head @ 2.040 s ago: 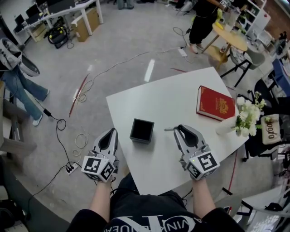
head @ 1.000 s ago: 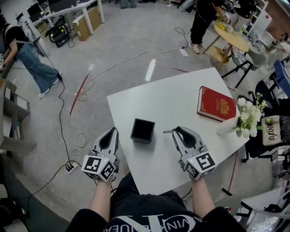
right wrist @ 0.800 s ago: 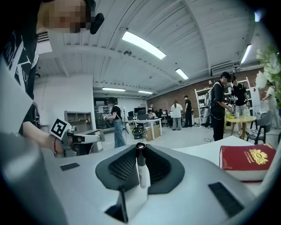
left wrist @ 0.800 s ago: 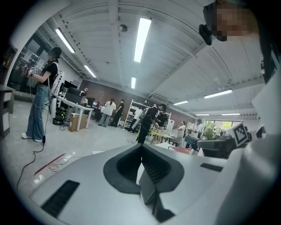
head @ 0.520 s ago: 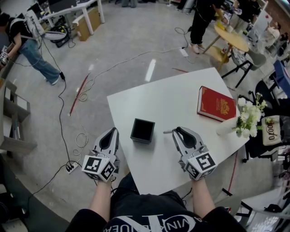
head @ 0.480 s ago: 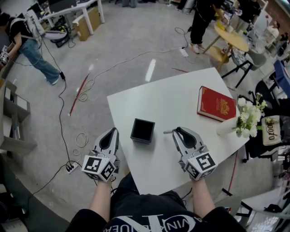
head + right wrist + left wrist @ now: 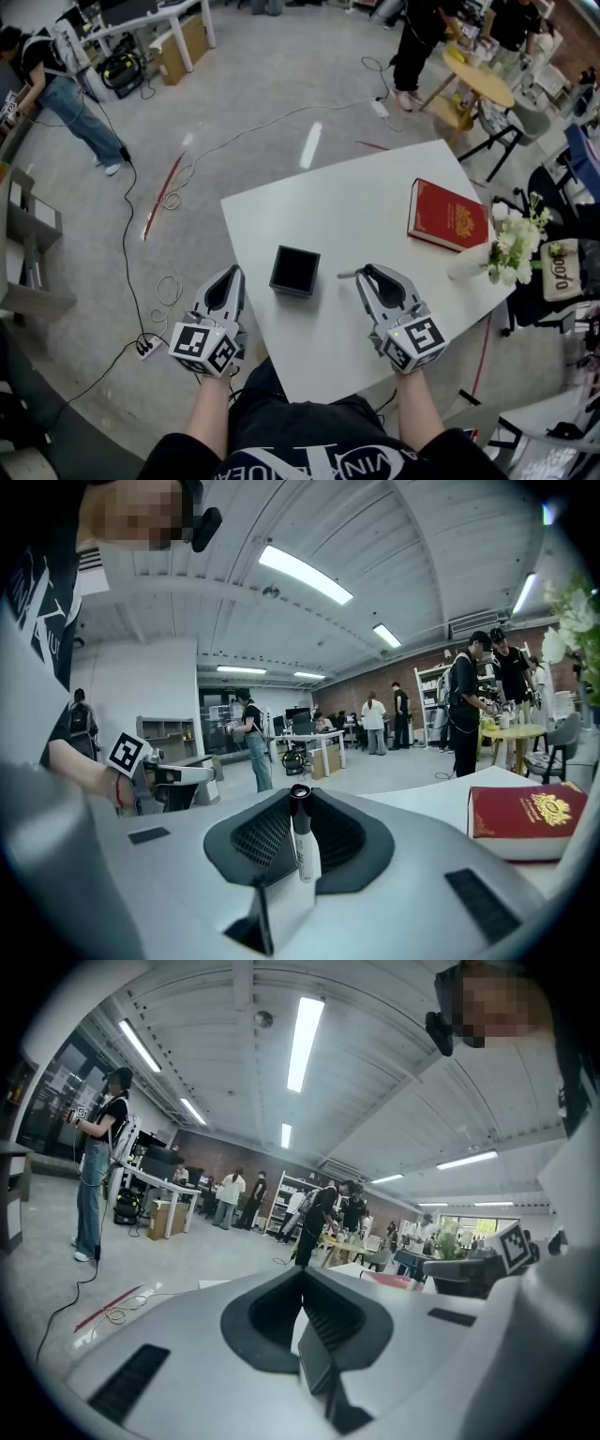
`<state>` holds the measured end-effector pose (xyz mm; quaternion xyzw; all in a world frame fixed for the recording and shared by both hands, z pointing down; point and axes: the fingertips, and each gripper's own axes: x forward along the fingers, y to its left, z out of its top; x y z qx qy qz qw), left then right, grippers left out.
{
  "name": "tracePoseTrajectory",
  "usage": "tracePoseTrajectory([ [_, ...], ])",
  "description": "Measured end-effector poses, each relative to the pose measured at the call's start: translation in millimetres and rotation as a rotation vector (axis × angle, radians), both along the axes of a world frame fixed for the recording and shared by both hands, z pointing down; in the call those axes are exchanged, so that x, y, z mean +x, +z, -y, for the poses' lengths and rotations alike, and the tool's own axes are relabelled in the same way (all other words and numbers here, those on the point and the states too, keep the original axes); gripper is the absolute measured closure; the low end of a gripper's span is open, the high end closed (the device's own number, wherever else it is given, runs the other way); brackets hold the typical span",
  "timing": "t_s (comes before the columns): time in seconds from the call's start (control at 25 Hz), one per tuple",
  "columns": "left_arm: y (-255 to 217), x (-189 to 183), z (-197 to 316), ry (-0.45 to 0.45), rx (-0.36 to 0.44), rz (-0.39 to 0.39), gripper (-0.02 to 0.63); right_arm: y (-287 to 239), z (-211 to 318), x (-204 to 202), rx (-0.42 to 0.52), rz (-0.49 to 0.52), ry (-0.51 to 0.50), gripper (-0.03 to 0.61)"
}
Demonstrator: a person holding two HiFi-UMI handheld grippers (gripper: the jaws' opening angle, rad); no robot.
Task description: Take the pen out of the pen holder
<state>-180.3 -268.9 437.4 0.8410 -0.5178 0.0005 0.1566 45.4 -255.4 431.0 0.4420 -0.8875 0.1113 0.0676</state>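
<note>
The black square pen holder (image 7: 293, 270) stands open-topped on the white table (image 7: 347, 202), and no pen shows in it. Just right of it, my right gripper (image 7: 367, 275) is shut on a white pen with a black cap (image 7: 301, 841). The pen's end (image 7: 348, 273) pokes out to the left of the jaw tips, level with the holder's rim. In the right gripper view the pen stands upright between the pads of the right gripper (image 7: 300, 799). My left gripper (image 7: 228, 277) hangs off the table's left edge, its jaws together on nothing (image 7: 302, 1277).
A red book (image 7: 447, 214) lies at the table's right side, also in the right gripper view (image 7: 530, 817). White flowers in a vase (image 7: 506, 246) stand at the right edge. Cables trail over the floor (image 7: 169, 192); people stand at desks in the background.
Both grippers, the pen and the holder have kept still. Only a person at the room's far left has walked about.
</note>
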Motion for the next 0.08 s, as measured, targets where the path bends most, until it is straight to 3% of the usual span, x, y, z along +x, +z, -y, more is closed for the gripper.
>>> tracePoseTrajectory([
  [0.08, -0.1, -0.6, 0.4, -0.001, 0.0, 0.0, 0.626, 0.8, 0.0, -0.2, 0.0, 0.001, 0.0, 0.502],
])
